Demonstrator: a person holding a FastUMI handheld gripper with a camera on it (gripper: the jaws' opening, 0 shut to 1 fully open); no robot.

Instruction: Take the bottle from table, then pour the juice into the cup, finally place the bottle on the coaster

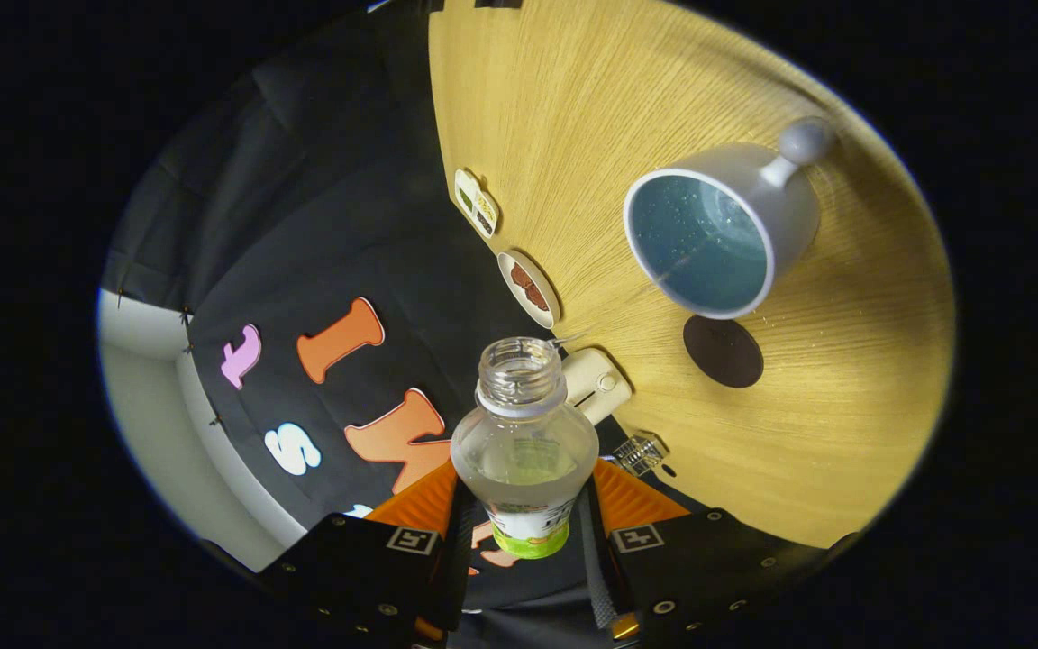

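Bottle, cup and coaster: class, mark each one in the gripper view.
Bottle [524,451]: gripper view, clear shoulder, held between the fingers.
Cup [704,242]: gripper view, blue inner wall, beyond the bottle.
Coaster [723,351]: gripper view, centre of the dark disc beside the cup.

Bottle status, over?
Claw shut on the uncapped bottle, tilted, mouth open. Cup beyond the fingers on the wooden table, dark coaster beside it. Small items along the table's edge, none between.
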